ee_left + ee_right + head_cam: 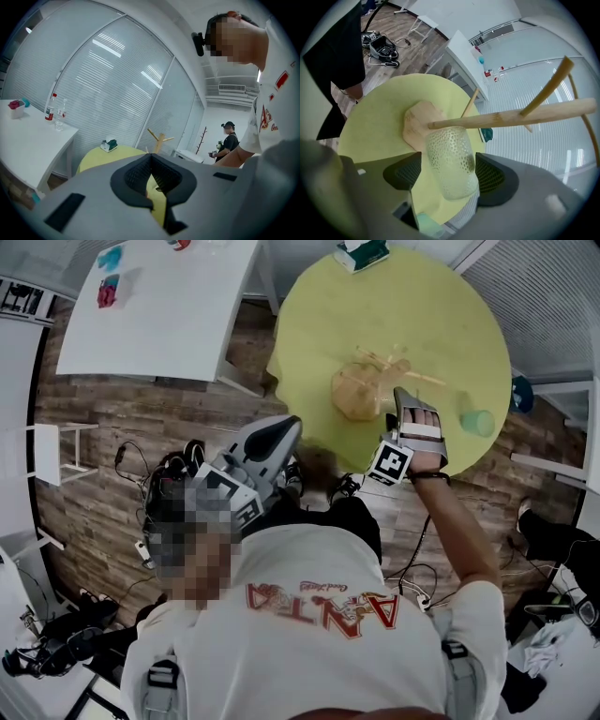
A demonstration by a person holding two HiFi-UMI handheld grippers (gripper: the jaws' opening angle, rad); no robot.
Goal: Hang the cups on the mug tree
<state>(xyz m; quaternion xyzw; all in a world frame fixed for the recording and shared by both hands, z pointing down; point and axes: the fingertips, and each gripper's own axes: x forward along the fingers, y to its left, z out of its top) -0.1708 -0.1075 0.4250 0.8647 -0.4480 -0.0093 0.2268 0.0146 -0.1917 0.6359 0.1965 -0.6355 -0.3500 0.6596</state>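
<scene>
While the glass cup (450, 159) hangs by the trunk: draw the right gripper (450, 176) straight back with the jaws kept wide, so no pad knocks the cup. It looks hung, though its handle is hidden.
Right jaws: apart, holding nothing; the glass cup sits between them with a gap on each side.
Glass cup: top end against the mug tree (511, 117), above the yellow table (379, 122).
Left gripper (150, 161): jaws closed together, empty.
Green cup (478, 421): on the table, apart from the tree.
</scene>
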